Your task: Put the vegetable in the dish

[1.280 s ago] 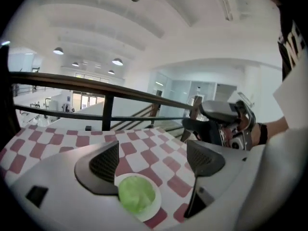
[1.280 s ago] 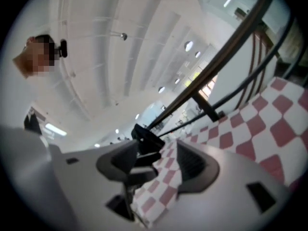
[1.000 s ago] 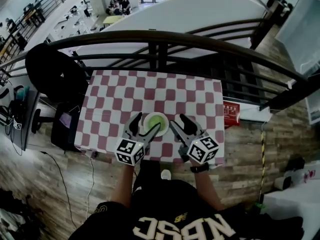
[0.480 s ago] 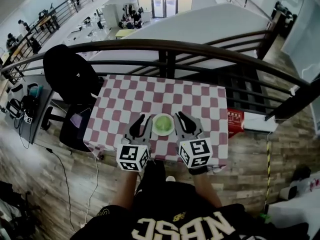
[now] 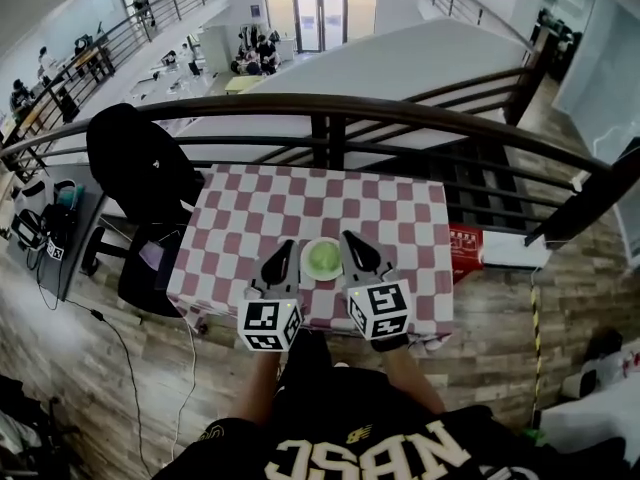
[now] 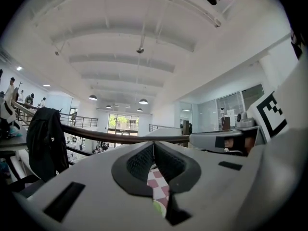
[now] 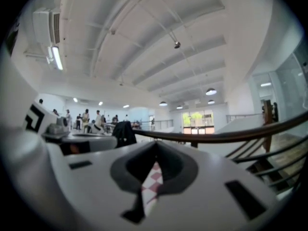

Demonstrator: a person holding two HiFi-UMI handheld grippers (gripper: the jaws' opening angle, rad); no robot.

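A white dish point(image 5: 321, 259) with a green vegetable point(image 5: 321, 261) in it stands near the front edge of the red-and-white checkered table point(image 5: 250, 208). My left gripper point(image 5: 288, 246) rests just left of the dish, jaws shut and empty. My right gripper point(image 5: 347, 237) sits just right of it, also shut with nothing held. In the left gripper view the left gripper point(image 6: 153, 144) has its pads together, with a sliver of checkered cloth and green below. In the right gripper view the right gripper point(image 7: 155, 147) is shut too, and only cloth point(image 7: 151, 184) shows in the slit.
A dark curved railing point(image 5: 330, 108) runs behind the table, with a drop to a lower floor beyond. A black chair with a jacket point(image 5: 140, 163) stands at the table's left. A red box point(image 5: 464, 240) lies on the floor to the right.
Both grippers have gone from wide open to shut. The left one has drawn off the dish's rim to its left side, and the right has come nearer the dish.
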